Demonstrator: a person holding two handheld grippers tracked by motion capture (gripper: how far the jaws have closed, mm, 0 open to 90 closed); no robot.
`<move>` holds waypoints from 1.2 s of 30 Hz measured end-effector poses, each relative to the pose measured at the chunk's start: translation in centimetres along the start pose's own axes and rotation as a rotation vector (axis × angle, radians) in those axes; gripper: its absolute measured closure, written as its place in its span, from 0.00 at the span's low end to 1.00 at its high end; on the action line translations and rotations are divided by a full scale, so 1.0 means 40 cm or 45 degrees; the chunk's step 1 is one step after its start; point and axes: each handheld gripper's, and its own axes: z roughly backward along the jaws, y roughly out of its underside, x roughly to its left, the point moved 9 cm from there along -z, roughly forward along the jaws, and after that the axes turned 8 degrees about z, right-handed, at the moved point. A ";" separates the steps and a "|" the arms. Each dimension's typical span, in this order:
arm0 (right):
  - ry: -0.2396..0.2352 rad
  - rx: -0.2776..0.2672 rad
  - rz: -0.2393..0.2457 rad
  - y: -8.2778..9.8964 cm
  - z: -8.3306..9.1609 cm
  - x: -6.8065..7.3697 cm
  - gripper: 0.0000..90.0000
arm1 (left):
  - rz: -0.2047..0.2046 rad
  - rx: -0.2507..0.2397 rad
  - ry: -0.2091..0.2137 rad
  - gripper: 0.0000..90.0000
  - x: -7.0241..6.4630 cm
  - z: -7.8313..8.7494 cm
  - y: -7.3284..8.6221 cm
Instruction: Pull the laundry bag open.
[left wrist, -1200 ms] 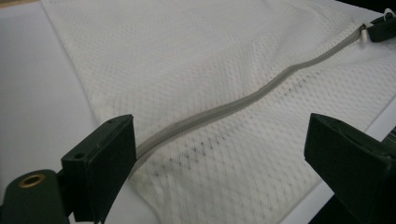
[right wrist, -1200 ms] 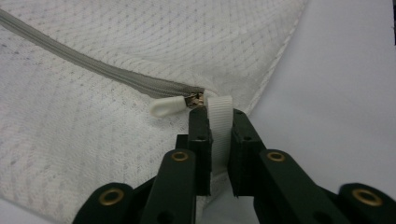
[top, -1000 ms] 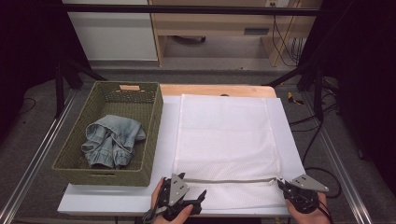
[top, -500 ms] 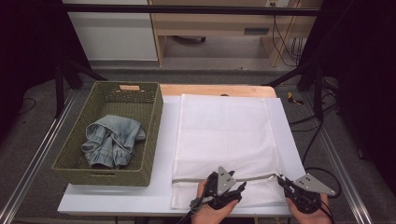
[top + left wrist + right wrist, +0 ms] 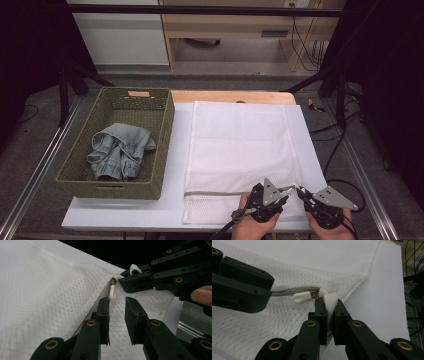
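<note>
A white mesh laundry bag [image 5: 240, 145] lies flat on a white board [image 5: 175, 210], its grey zipper [image 5: 215, 192] running along the near edge. My right gripper [image 5: 301, 191] [image 5: 329, 302] is shut on a white webbing tab [image 5: 331, 299] at the bag's near right corner. The white zipper pull [image 5: 300, 297] [image 5: 113, 291] sticks out just beside that tab. My left gripper [image 5: 289, 193] [image 5: 117, 301] is close to the right one, and its jaws have just been closing. A narrow gap remains between them over the mesh, and the pull sits just beyond their tips, not pinched.
A woven green basket [image 5: 167, 130] with a crumpled pair of jeans [image 5: 120, 150] stands left of the bag. The table's wooden far edge [image 5: 230, 96] shows behind the board. Metal rails run along both sides, and cables lie on the floor at right.
My left gripper has slid right along the zipper from the bag's near left corner to beside the right gripper, and its jaws have narrowed. The right gripper has stayed put.
</note>
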 end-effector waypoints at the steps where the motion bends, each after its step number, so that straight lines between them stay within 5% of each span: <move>1: -0.002 0.000 -0.001 -0.001 0.001 0.001 0.94 | 0.007 0.006 -0.002 0.83 -0.001 -0.005 -0.003; 13: 0.009 -0.012 0.014 -0.004 0.005 0.001 0.94 | 0.026 0.096 0.002 0.86 0.014 -0.050 0.003; 22: 0.002 -0.006 0.020 -0.005 0.005 0.007 0.94 | -0.016 0.122 0.015 0.89 0.007 -0.074 0.001; 36: -0.008 0.003 0.033 -0.003 0.004 0.012 0.95 | 0.035 0.123 0.017 0.91 0.016 -0.097 -0.002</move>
